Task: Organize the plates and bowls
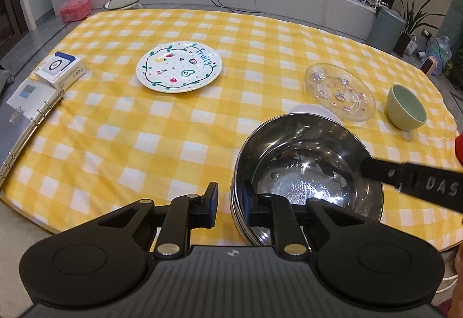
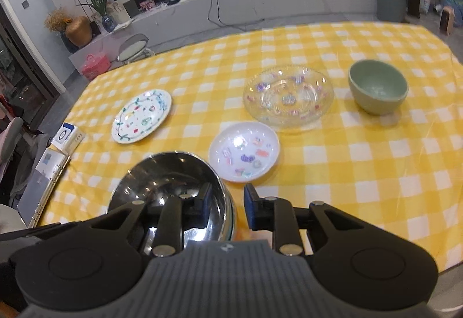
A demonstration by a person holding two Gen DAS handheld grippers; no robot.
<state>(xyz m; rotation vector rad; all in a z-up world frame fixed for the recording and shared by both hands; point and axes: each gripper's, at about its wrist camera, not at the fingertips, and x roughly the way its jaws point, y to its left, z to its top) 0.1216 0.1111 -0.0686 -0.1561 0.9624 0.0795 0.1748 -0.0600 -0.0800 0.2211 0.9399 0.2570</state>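
- the steel bowl (image 1: 306, 173) sits at the near edge of the yellow checked tablecloth (image 1: 162, 144), and both tools straddle its rim.
- the left gripper (image 1: 230, 203) has one finger outside the bowl's left wall and one inside; a gap shows between the outer pad and the wall, so the jaws stand parted and not clamped.
- the right gripper (image 2: 227, 209) has its left finger inside the bowl (image 2: 173, 187) and its right finger outside the right wall, jaws likewise spread with space on the outer side.
- in the left wrist view one black finger of the right gripper (image 1: 411, 183) reaches in over the bowl's right rim.
- bowls: two. the steel one, and a green bowl (image 2: 377, 90) upright, far right, well apart from both tools.
- plates: three. a small white plate (image 2: 244, 151) just beyond the steel bowl, nearest the right gripper; a clear glass plate (image 2: 289, 98) behind it, between it and the green bowl; a painted fruit plate (image 1: 179, 67) on its own to the left.
- at the table's left edge lie one white box (image 1: 60, 69) and one ring binder (image 1: 26, 126), close together.
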